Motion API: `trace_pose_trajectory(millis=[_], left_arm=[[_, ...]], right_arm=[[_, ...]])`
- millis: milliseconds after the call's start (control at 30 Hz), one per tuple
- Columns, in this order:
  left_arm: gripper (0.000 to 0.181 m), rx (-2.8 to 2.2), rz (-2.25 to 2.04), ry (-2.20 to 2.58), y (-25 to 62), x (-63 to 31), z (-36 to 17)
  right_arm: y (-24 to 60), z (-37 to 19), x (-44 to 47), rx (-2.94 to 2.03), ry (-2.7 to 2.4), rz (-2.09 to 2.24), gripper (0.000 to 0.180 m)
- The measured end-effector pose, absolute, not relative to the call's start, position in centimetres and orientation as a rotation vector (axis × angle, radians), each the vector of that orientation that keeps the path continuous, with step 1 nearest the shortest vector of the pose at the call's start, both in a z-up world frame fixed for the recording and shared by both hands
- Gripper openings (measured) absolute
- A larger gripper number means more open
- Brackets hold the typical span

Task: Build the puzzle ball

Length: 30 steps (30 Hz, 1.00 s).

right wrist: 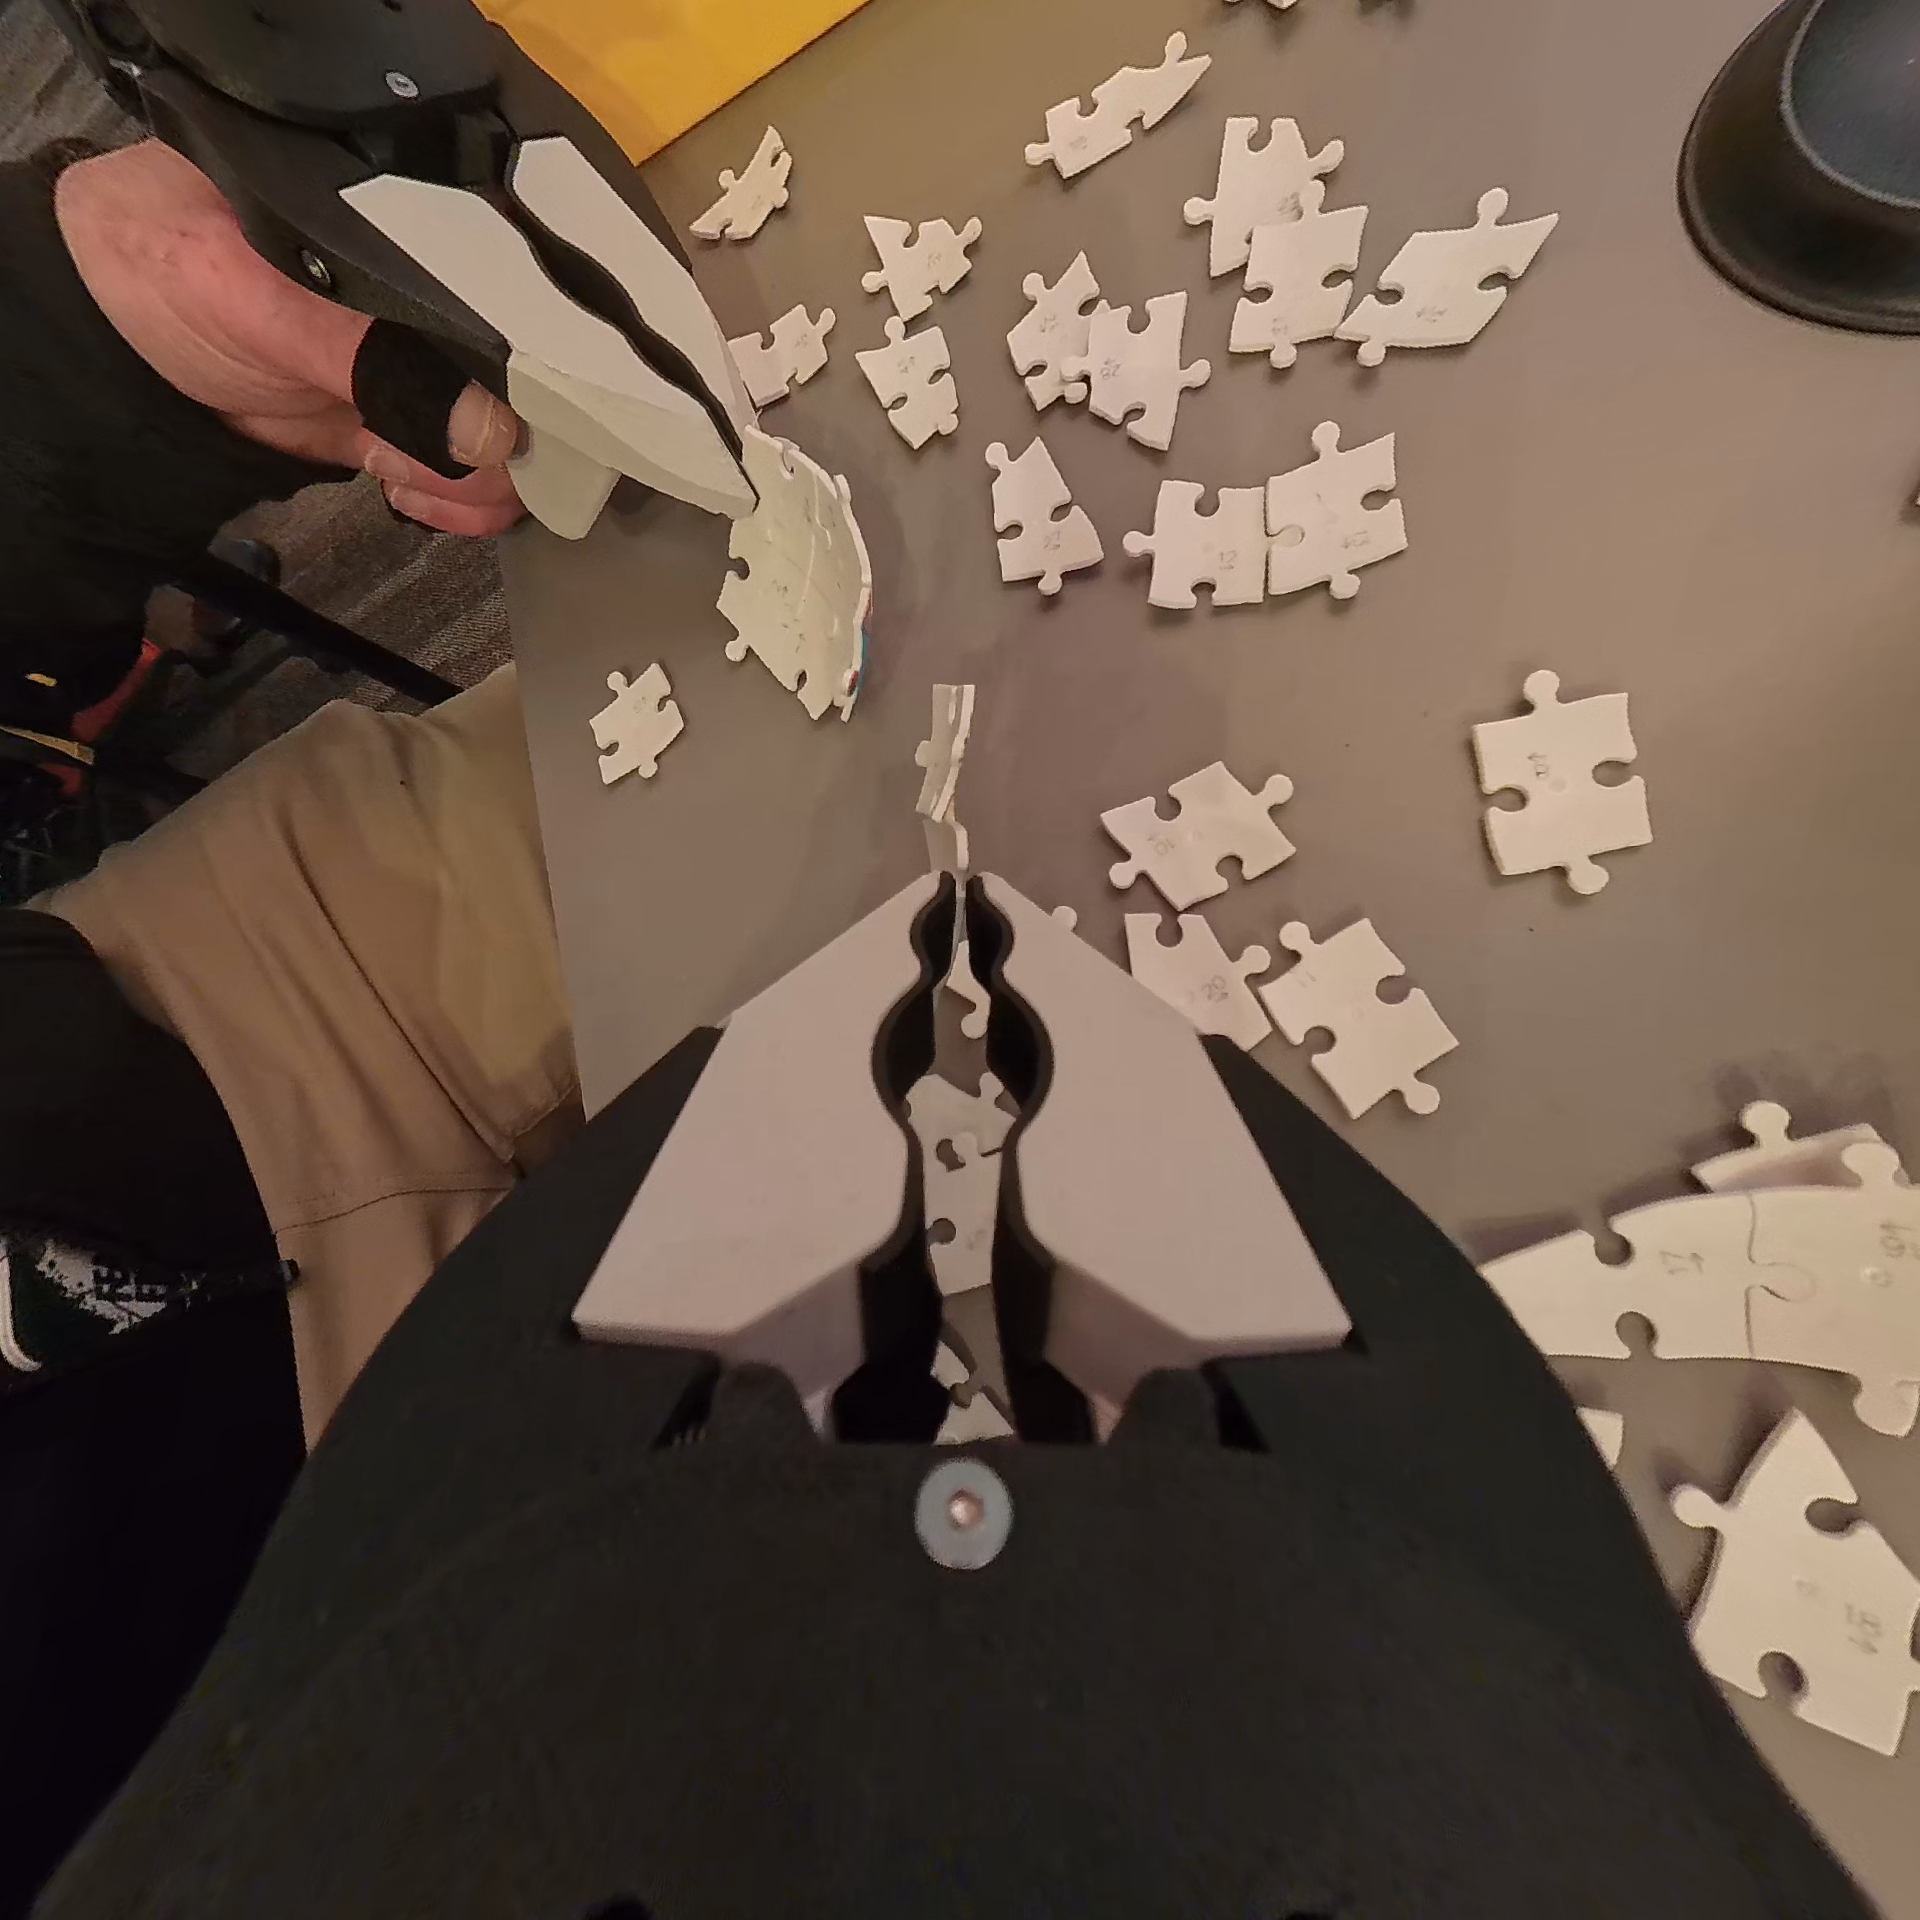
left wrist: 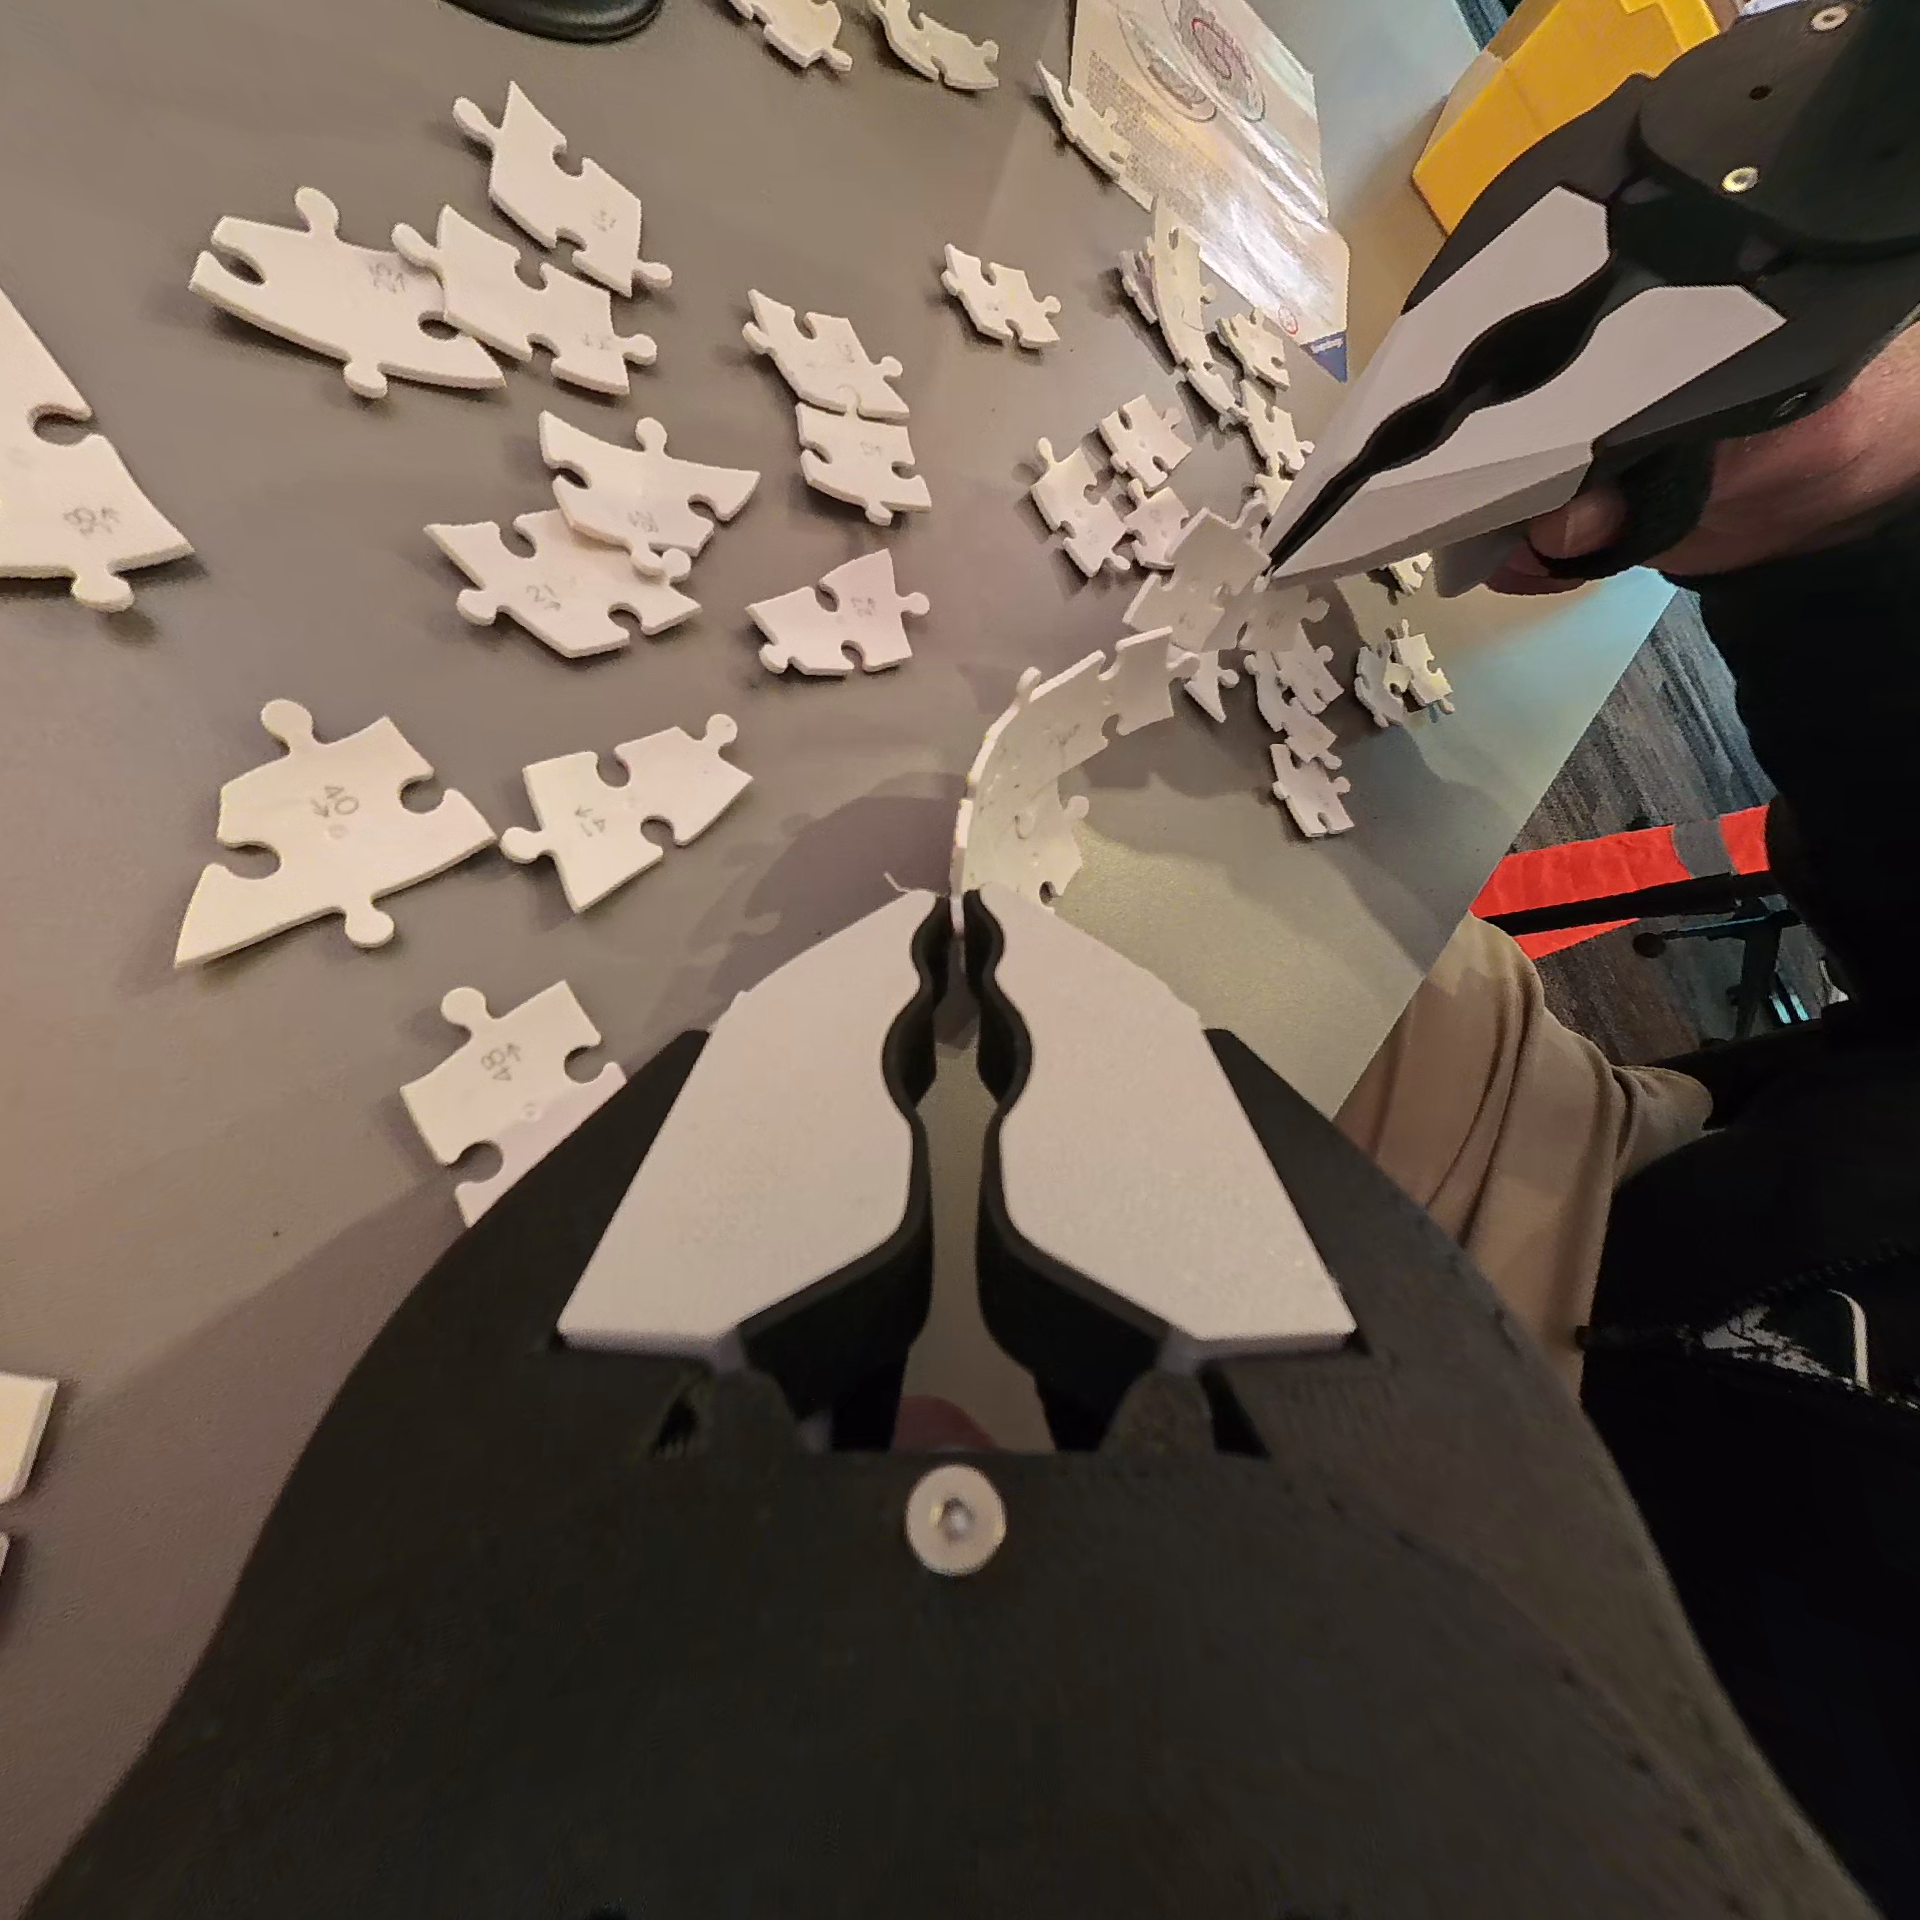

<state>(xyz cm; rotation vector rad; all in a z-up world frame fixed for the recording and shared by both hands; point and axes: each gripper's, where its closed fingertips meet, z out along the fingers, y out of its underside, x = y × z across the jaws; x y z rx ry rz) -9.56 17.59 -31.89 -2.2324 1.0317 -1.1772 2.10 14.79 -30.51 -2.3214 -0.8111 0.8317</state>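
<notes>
The left tool pinches a curved strip; the right tool grips seemingly one piece, both angled down over the worktop.

- Puzzle pieces: showing matt white foam-like card.
- Table: presenting smooth grey satin finish.
- Left gripper body: appearing rough, matt black plastic.
- Leaflet: reflecting as glossy paper.

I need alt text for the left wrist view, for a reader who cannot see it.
The left gripper pinches a curved strip of joined white pieces above a grey table. The right gripper brings another piece to the strip's far end; loose pieces lie around.
</notes>
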Motion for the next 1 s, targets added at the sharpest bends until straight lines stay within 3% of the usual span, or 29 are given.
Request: trace_pose_trajectory(millis=[1000], left_arm=[[0.002,-2.22,-1.147,0.981,18.2,-10.1,-31.0]], right_arm=[[11.8,-32.3,-0.2,-2.424,-0.932,0.929,0.001]])
